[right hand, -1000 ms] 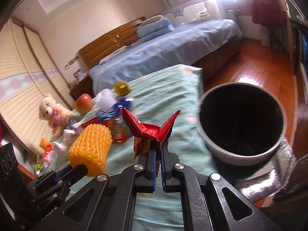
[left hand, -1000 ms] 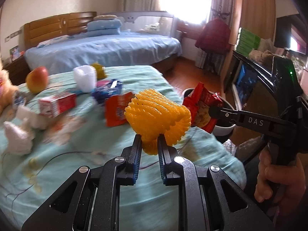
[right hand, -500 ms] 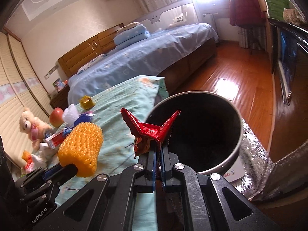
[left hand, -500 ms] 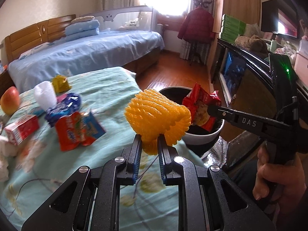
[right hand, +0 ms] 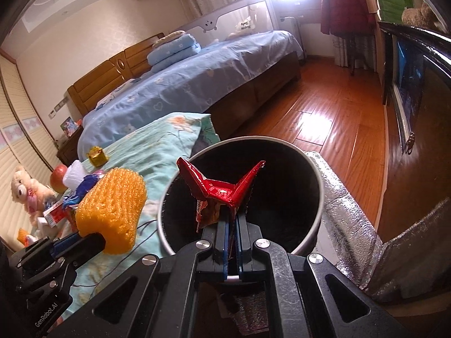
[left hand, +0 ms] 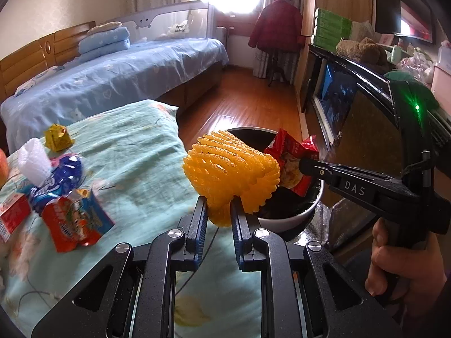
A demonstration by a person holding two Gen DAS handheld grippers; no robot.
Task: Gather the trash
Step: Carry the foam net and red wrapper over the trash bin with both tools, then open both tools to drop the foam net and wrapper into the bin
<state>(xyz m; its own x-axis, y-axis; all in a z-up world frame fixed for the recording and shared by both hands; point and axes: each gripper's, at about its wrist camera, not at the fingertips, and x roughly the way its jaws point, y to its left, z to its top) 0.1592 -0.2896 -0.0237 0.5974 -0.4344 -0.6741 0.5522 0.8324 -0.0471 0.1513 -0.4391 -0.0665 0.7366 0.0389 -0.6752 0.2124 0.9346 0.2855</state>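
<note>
Holding red wrapper [right hand: 222, 194] now over bin [right hand: 315, 169], right fingers [right hand: 222, 242] clamped; left fingers [left hand: 201, 225] still grip foam net [left hand: 229, 173].

Your left claw [left hand: 219, 211] is level and pointing forward, both fingers closed onto the lower edge of the yellow foam net [left hand: 231, 177], which stands up above the fingertips. From the right wrist view the same claw [right hand: 93, 239] enters from the lower left, tilted slightly upward.

Your right claw [right hand: 231, 219] is pressed tight on the red snack wrapper [right hand: 220, 194], blue pads [right hand: 222, 233] nearly meeting, the wrapper's two corners flaring above them. From the left wrist view it [left hand: 305, 166] reaches in from the right, pointing leftward and slightly raised. Your right hand [left hand: 400, 262] is wrapped around the pistol-style handle, fingers curled at the grip.
</note>
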